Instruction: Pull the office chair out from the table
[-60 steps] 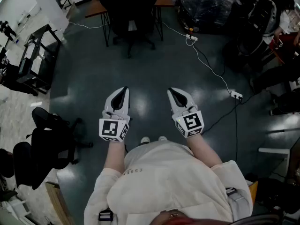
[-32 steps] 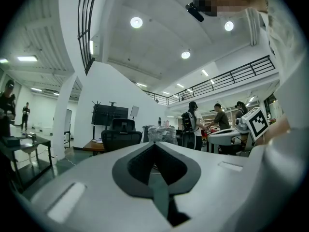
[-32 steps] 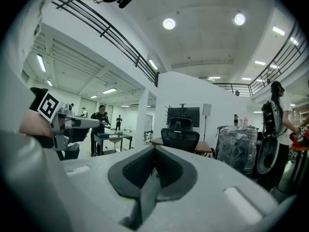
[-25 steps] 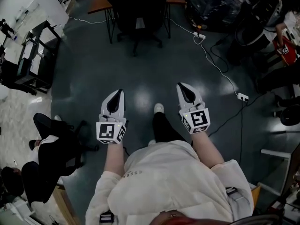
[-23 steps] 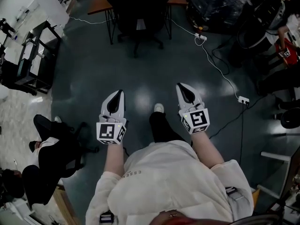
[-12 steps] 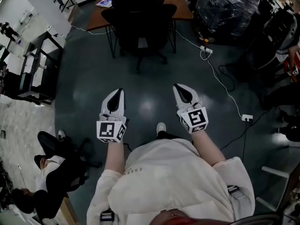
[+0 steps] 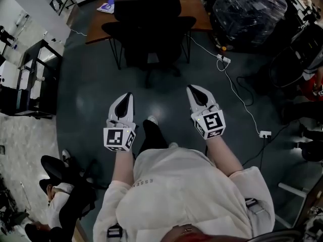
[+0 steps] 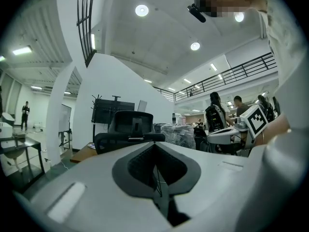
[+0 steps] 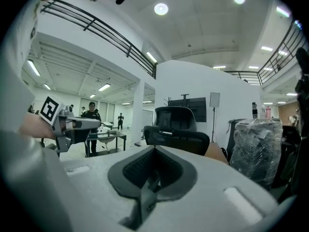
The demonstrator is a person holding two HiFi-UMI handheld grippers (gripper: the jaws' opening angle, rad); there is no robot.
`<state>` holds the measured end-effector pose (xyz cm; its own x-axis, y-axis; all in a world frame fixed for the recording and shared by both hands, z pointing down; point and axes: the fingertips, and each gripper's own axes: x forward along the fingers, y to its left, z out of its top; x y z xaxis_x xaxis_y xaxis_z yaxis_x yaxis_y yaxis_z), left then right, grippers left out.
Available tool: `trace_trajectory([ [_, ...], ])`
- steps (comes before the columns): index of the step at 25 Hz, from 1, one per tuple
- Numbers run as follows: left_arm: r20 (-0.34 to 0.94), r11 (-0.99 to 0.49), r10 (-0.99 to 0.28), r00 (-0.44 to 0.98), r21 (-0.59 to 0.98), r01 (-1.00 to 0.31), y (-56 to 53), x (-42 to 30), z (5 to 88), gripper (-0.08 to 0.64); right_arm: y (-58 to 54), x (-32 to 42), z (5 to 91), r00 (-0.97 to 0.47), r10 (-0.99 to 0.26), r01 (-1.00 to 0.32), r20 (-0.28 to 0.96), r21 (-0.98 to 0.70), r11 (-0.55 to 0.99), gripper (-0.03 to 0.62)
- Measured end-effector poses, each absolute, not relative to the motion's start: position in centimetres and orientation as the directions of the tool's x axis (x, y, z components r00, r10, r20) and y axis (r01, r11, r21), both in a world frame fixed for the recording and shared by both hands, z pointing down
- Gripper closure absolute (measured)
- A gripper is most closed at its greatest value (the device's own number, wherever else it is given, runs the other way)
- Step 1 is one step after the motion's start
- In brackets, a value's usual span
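The black office chair (image 7: pixel 149 29) stands tucked against the brown wooden table (image 7: pixel 199 10) at the top of the head view, its back toward me. Both grippers are held side by side above the dark floor, well short of the chair and pointing at it. My left gripper (image 7: pixel 128 97) is shut with nothing in it. My right gripper (image 7: pixel 193 89) is likewise shut and empty. In the left gripper view the chair (image 8: pixel 126 128) rises beyond the closed left gripper (image 8: pixel 155 151). In the right gripper view the chair (image 9: pixel 176 129) stands past the closed right gripper (image 9: pixel 154 151).
A white cable with a power strip (image 7: pixel 224 59) runs across the floor right of the chair. A plastic-wrapped pile (image 7: pixel 247 9) stands at the table's right. A black rack (image 7: pixel 30 79) is at the left, and a seated person (image 7: pixel 60 205) at the lower left.
I have walked toward the chair: it and the table sit lower and larger in the head view. Both grippers stayed shut and side by side.
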<state>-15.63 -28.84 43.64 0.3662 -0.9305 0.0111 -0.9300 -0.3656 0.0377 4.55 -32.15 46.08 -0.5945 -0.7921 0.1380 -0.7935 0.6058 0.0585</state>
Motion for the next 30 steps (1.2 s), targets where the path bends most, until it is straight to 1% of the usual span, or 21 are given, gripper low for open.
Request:
trace_trajectory([
  [3, 0.004, -0.383, -0.923, 0.384, 0.038, -0.923, -33.9, -17.1, 43.6, 0.543, -36.5, 3.4, 46.1, -0.578, -0.805, -0.805, 0.137, 0.068, 0.59, 0.6],
  [10, -0.015, -0.474, -0.881, 0.473, 0.019, -0.881, -45.3, -19.3, 42.1, 0.543, -46.7, 0.9, 44.8, -0.509, -0.853, -0.85, 0.118, 0.086, 0.519, 0.6],
  [15, -0.028, -0.518, -0.855, 0.518, -0.017, -0.855, -50.7, -20.1, 41.0, 0.543, -51.8, 0.0, 43.8, -0.473, -0.875, -0.869, 0.103, 0.113, 0.482, 0.6],
  [20, -0.047, -0.528, -0.846, 0.531, -0.065, -0.847, -54.5, -20.4, 39.2, 0.543, -55.9, -0.8, 41.6, -0.481, -0.872, -0.855, 0.088, 0.173, 0.489, 0.6],
  [23, -0.047, -0.522, -0.845, 0.533, -0.149, -0.84, -56.2, -20.1, 37.7, 0.543, -57.9, -1.0, 39.9, -0.507, -0.858, -0.826, 0.086, 0.237, 0.512, 0.6],
  [27, -0.01, -0.476, -0.856, 0.518, -0.377, -0.794, -59.0, -19.7, 35.0, 0.541, -61.1, -2.3, 36.4, -0.556, -0.825, -0.729, 0.101, 0.419, 0.542, 0.6],
  [28, -0.005, -0.466, -0.854, 0.521, -0.438, -0.769, -59.5, -19.5, 34.1, 0.529, -61.7, -2.9, 35.4, -0.571, -0.815, -0.695, 0.103, 0.468, 0.546, 0.6],
  [29, 0.009, -0.46, -0.851, 0.525, -0.496, -0.737, -60.2, -19.2, 33.5, 0.459, -62.4, -3.4, 34.5, -0.587, -0.803, -0.655, 0.109, 0.519, 0.549, 0.552],
  [30, 0.038, -0.459, -0.848, 0.528, -0.549, -0.698, -60.9, -19.0, 33.2, 0.359, -63.0, -4.0, 33.9, -0.6, -0.79, -0.609, 0.123, 0.57, 0.551, 0.466],
])
